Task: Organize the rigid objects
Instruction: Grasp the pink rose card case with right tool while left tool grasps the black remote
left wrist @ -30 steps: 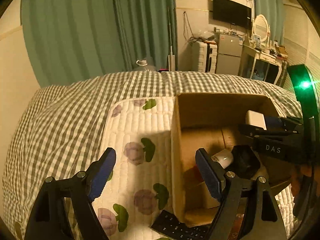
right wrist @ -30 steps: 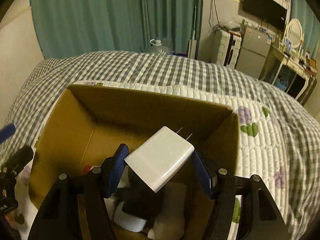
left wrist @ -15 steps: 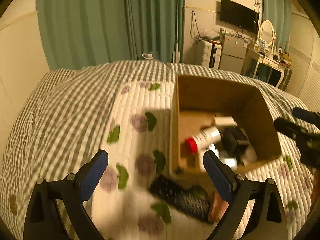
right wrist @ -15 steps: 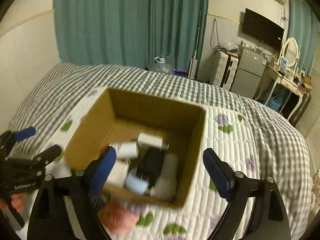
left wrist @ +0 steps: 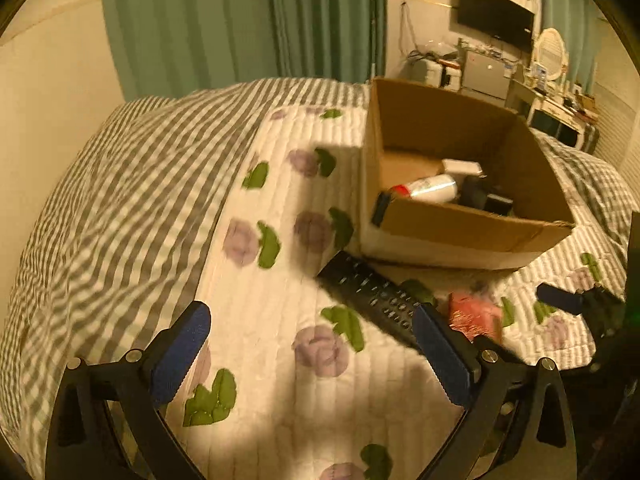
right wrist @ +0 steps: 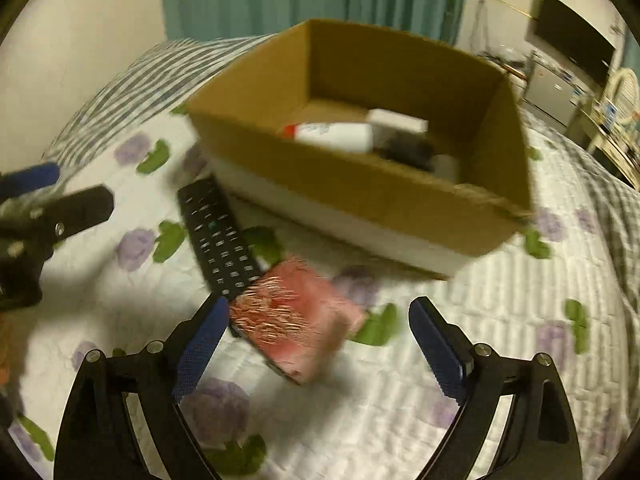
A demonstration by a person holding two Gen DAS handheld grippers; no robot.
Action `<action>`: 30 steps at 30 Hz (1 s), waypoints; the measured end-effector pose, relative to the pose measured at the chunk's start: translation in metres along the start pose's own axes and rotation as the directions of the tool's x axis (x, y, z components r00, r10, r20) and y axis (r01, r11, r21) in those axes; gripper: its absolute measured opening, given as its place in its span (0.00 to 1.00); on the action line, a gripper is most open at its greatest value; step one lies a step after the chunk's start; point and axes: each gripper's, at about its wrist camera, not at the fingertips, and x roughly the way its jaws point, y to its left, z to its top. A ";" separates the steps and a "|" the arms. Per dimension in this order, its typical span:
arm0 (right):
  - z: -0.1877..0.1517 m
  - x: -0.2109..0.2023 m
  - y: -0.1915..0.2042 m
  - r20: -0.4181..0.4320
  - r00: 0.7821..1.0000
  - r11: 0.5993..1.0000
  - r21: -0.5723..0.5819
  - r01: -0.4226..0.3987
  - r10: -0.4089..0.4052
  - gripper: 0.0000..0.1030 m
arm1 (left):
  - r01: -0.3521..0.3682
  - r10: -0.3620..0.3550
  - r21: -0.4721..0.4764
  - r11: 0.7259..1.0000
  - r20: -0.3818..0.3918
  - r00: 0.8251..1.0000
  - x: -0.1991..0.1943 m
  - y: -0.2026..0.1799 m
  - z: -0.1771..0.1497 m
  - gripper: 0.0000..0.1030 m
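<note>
A cardboard box (left wrist: 472, 224) (right wrist: 360, 184) stands on the quilt and holds a white charger (left wrist: 460, 167) (right wrist: 396, 120), a white bottle with a red cap (left wrist: 428, 188) (right wrist: 332, 134) and dark items. A black remote (left wrist: 372, 296) (right wrist: 218, 240) lies in front of the box, with a red pack (left wrist: 474, 316) (right wrist: 296, 316) beside it. My left gripper (left wrist: 316, 352) is open and empty above the quilt, left of the remote. My right gripper (right wrist: 316, 344) is open and empty, just over the red pack.
The floral quilt (left wrist: 280, 320) lies on a checked bed cover (left wrist: 120, 184). Green curtains (left wrist: 240, 20), a wall TV (left wrist: 496, 20) and shelves stand behind the bed.
My right gripper let the white charger go into the box, opened, and pulled back down toward the red pack. My left gripper also drew back from the box.
</note>
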 end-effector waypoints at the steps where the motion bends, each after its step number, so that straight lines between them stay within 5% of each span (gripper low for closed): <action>1: -0.002 0.009 0.003 -0.014 1.000 1.000 -0.002 -0.014 0.014 0.89 | -0.007 0.007 -0.006 1.000 -0.011 1.000 0.005 0.001 -0.002 0.99; 11: -0.002 0.047 -0.015 -0.038 0.999 0.995 0.098 -0.034 0.038 0.90 | -0.031 0.033 0.024 0.999 -0.071 0.997 0.027 -0.009 -0.008 0.99; 23: -0.015 0.044 -0.046 -0.076 0.990 0.978 0.167 0.127 -0.116 0.93 | -0.029 0.032 0.038 0.999 -0.088 0.996 0.026 -0.024 -0.009 0.99; 30: -0.017 0.054 -0.059 -0.095 0.989 0.975 0.176 0.133 -0.117 1.00 | -0.029 0.033 0.048 0.998 -0.089 0.995 0.030 -0.033 -0.009 0.99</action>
